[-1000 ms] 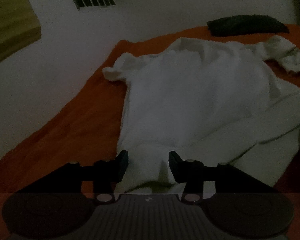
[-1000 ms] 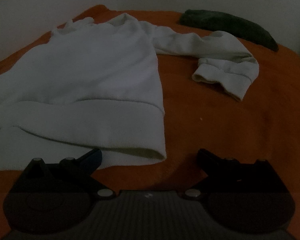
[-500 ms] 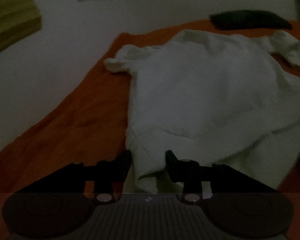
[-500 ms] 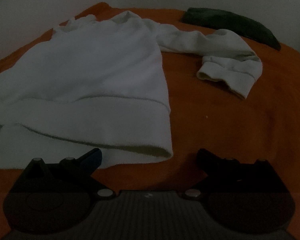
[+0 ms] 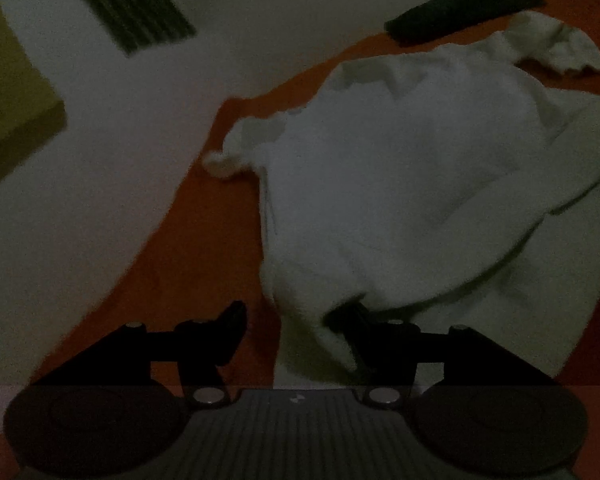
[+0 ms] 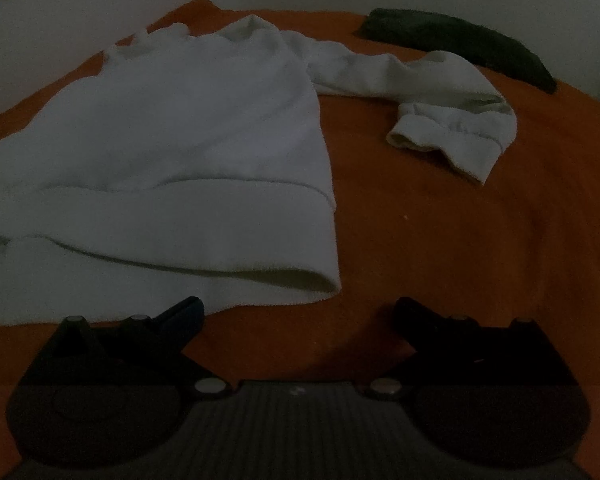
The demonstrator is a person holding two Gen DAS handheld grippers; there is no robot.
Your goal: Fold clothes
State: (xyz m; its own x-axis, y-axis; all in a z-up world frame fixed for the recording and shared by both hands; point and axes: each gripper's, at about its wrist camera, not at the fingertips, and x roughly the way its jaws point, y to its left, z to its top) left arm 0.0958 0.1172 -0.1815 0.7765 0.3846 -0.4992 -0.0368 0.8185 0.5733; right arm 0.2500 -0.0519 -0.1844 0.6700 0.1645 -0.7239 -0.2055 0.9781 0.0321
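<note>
Since a second ago the left claw (image 5: 300, 320) has rolled, so the whole scene ahead of it now sits tilted, and its jaws, which had narrowed on the near corner of the white sweatshirt (image 5: 400, 184), are opening; a fold of that corner lies between them against the right finger, while the left finger stands clear over the orange bed cover (image 5: 204, 248). Ahead of the right claw (image 6: 298, 312) the picture matches the earlier one. Orange cover spreads under and beyond both claws. Ahead and to the left of the right claw the sweatshirt lies flat, its wide hem band (image 6: 160, 232) nearest, just beyond the left finger; one sleeve (image 6: 432, 92) runs off ahead to the right, cuff bent back toward the claw. Farther ahead to the right lies a dark folded cloth (image 6: 460, 44). Jaws of the right claw stand wide apart with nothing between them
</note>
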